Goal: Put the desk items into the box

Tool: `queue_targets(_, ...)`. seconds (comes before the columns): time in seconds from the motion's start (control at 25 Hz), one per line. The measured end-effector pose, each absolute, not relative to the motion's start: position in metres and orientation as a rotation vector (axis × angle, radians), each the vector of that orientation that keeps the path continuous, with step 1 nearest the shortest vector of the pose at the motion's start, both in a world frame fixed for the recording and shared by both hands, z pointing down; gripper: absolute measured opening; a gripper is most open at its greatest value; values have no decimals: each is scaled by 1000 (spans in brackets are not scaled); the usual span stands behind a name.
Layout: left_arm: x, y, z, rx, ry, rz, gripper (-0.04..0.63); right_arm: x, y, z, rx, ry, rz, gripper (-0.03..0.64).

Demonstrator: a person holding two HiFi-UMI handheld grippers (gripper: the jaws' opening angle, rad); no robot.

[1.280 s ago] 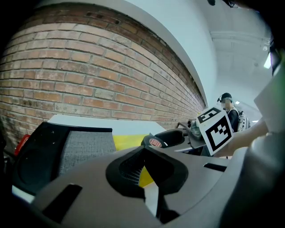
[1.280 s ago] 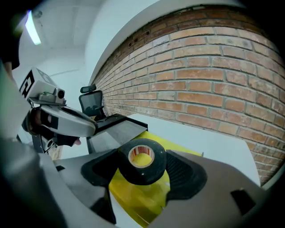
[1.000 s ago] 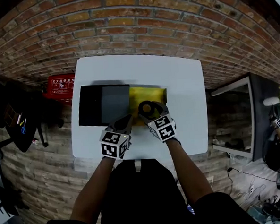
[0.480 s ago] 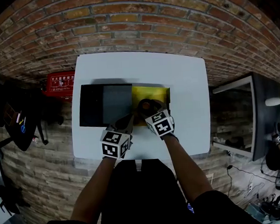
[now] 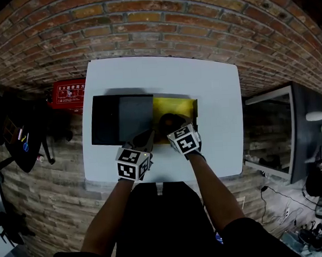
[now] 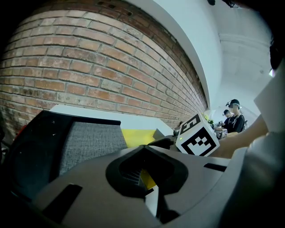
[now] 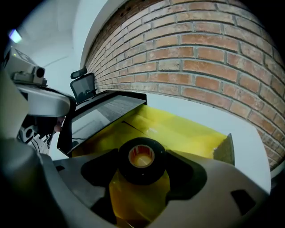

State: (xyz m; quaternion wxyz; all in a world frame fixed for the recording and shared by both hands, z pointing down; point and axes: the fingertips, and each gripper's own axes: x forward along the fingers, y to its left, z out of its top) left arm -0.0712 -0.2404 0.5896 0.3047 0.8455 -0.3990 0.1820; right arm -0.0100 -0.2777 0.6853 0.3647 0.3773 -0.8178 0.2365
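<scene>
Down inside the yellow box (image 5: 182, 106) on the worktop (image 5: 213, 95), the right hand-held gripper (image 7: 142, 161), clamped on the black tape roll (image 7: 133, 176), has sunk a bit lower than a second ago, while the left hand-held gripper (image 6: 143, 151) still pinches the box's near edge, so letting go looks next imo.

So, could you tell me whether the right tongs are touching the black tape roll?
Touching. The right gripper view shows the right tongs shut on the tape roll, with a jaw pressed against each side of it.
</scene>
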Motion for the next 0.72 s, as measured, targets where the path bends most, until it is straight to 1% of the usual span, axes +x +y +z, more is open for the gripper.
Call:
queue_targets(0.16, -70, -239, 589, 2241, -1050, 484, 11, -9, -273, 692, 959, -2065, 643, 345)
queue_targets(0.72, -72, -233, 587, 2249, -1052, 493, 12, -10, -266, 692, 934, -2049, 605, 347)
